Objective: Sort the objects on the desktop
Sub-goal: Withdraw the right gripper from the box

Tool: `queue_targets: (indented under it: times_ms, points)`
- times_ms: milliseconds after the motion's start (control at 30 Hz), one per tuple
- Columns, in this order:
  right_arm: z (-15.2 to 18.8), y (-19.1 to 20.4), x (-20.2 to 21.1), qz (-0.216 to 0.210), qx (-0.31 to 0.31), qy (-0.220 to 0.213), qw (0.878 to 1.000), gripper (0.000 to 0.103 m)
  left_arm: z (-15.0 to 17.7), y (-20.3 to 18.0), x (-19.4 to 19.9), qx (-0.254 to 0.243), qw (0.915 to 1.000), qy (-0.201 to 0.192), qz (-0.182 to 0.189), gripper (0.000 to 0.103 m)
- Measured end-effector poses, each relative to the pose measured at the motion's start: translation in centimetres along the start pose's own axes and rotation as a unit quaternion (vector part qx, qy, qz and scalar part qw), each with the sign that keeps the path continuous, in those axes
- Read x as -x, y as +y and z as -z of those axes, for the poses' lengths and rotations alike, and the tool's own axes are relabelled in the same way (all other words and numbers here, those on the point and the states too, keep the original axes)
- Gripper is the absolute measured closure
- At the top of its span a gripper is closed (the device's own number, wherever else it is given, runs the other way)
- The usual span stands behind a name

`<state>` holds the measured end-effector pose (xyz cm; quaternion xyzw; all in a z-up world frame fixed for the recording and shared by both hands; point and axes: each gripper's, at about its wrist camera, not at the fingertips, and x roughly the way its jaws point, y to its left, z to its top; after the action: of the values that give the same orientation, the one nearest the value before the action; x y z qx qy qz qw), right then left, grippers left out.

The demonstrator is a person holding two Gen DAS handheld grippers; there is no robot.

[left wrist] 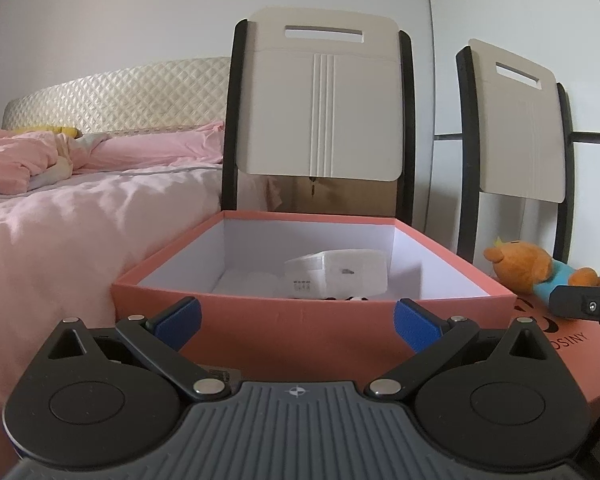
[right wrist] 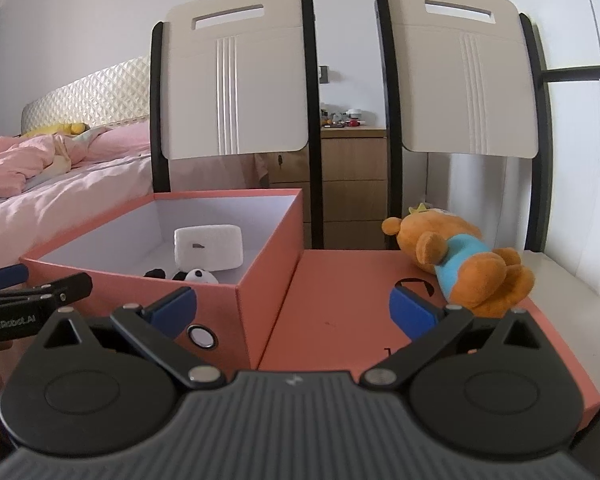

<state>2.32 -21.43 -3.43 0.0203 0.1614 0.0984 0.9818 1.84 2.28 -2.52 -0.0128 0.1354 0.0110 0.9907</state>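
The left gripper [left wrist: 297, 322] is wide open, and its two blue fingers [left wrist: 180, 322] hold nothing. The right gripper [right wrist: 293, 313] is wide open too, with nothing between its blue fingers [right wrist: 412, 314]. Both point forward and sit level, side by side. Each one peeks into the edge of the other's view, so they are near each other.
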Motion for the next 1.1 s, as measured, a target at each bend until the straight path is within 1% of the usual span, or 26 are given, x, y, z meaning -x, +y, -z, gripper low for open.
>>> queue_targets:
  times_ms: [1100]
  points:
    - [-0.16, -0.78, 0.25, 0.000, -0.017, -0.003, 1.000, 0.000, -0.05, -0.16, 0.27, 0.000, 1.0000, -0.003, 0.002, 0.000]
